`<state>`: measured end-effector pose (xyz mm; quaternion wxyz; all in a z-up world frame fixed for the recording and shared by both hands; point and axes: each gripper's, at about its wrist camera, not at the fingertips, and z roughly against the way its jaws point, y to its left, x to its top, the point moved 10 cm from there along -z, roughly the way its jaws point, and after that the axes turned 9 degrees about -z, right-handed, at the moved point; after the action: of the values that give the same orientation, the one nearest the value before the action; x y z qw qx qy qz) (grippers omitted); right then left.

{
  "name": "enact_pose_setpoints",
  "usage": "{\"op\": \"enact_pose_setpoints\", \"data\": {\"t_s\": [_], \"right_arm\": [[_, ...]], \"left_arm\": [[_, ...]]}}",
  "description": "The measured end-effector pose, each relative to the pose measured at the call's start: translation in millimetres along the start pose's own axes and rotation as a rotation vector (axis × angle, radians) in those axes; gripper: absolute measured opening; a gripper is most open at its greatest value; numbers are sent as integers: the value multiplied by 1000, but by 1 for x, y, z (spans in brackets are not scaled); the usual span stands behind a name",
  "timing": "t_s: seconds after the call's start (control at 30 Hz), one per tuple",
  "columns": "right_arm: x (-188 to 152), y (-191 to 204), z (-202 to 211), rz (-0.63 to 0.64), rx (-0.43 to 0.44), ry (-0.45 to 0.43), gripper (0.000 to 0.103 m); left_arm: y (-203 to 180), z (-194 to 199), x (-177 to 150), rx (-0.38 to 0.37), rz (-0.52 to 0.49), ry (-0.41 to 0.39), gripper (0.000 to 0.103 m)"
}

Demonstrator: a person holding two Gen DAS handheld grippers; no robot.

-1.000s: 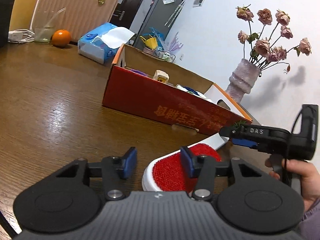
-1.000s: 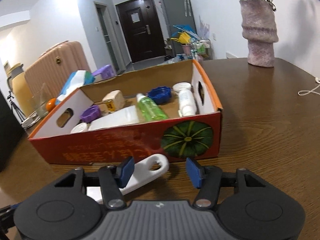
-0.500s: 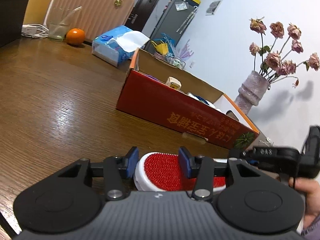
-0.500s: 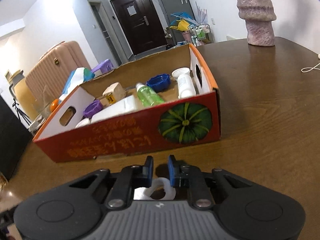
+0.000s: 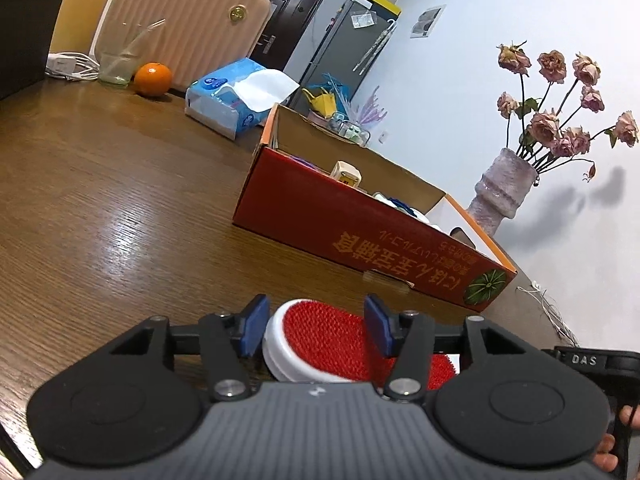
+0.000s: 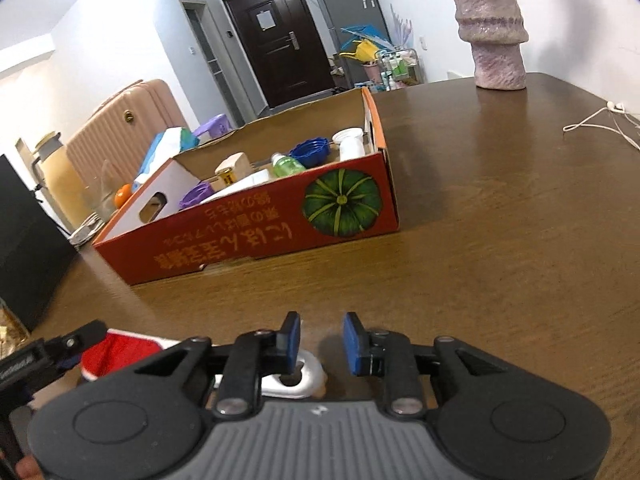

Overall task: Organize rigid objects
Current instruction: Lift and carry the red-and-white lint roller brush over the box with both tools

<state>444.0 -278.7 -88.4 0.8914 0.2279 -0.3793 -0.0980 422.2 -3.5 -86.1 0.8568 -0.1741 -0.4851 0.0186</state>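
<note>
A lint brush with a red pad (image 5: 320, 346) and white body lies on the wooden table in front of the red cardboard box (image 5: 360, 232). My left gripper (image 5: 316, 330) straddles the brush head. Its jaws are opening, and the pads stand just off the head's sides. In the right wrist view the brush's white looped handle (image 6: 308, 376) lies low beside the left finger of my right gripper (image 6: 322, 340). Those jaws are opening too, with bare table between the pads. The red head (image 6: 120, 350) shows at lower left.
The box (image 6: 240, 248) holds bottles, caps and small containers. A vase (image 6: 492, 32) and a white cable (image 6: 592, 120) sit at the table's far right. A tissue pack (image 5: 236, 100), an orange (image 5: 153, 79) and a glass (image 5: 116, 68) stand at the far left.
My right gripper closed down by the brush handle, then parted a little while drawing back from the box. The left gripper's jaws widened slightly around the brush head.
</note>
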Motion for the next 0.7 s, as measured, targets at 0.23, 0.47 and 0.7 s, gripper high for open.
{"op": "enact_pose_setpoints", "data": {"t_s": [0.23,0.47,0.7], "right_arm": [[-7,0,27,19,11,-11,38],[-21,0,18,45,-11,28,30],[-18,-1,17,9,-15,9,25]], "left_arm": [[-3,-2,-1,-15,-7,11,53],[-7,0,-2,-31,-25,6,42],[-8,2,-1,-25,-45,5,42]]}}
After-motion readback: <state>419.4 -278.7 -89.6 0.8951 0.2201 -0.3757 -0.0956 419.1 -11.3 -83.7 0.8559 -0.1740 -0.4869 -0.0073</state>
